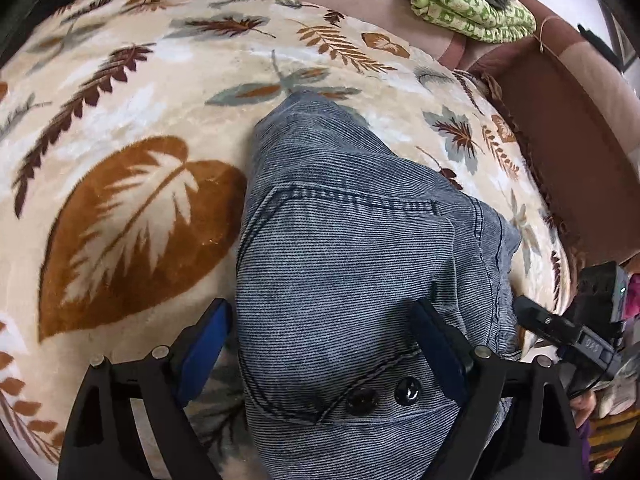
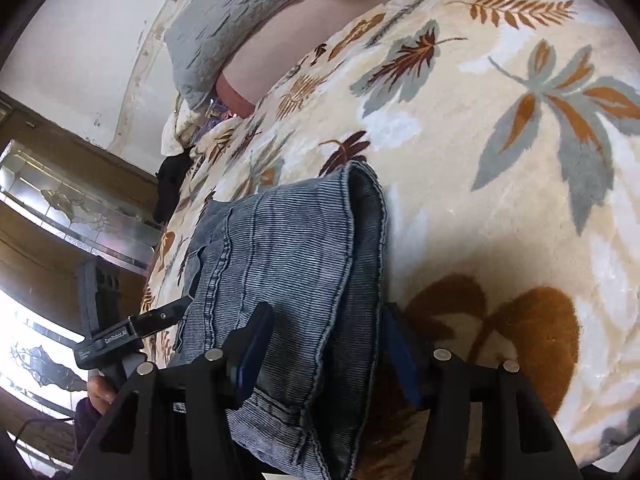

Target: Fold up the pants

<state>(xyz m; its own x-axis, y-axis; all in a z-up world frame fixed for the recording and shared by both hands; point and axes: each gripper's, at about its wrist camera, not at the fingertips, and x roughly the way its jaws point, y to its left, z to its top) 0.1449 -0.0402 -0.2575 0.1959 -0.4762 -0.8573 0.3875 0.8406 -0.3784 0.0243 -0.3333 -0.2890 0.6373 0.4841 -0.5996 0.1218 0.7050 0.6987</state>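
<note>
The pants [image 1: 352, 264] lie on the bed, on a leaf-print blanket [image 1: 132, 92], already doubled into a thick blue-grey bundle with a back pocket and two dark buttons [image 1: 384, 396] facing up. In the left wrist view the left claw [image 1: 320, 344] stands wide, one blue pad off the cloth over the blanket, the other over the fabric near the buttons; nothing is pinched. In the right wrist view the right claw [image 2: 324, 344] straddles the folded edge about half open, layered hems running up between its pads. Whether those pads actually press the cloth is hard to tell from this angle, since the far one sits partly behind the bundle.

This looks like a late stage of the fold: the legs are stacked and the bundle is compact, with both claws posted at the near end. The next move probably calls for closing on all layers at once, then carrying that end over toward the far end, keeping the seams lined up so the stack doesn't splay. A green patterned cloth [image 1: 472, 0] sits well clear, far up the bed.
</note>
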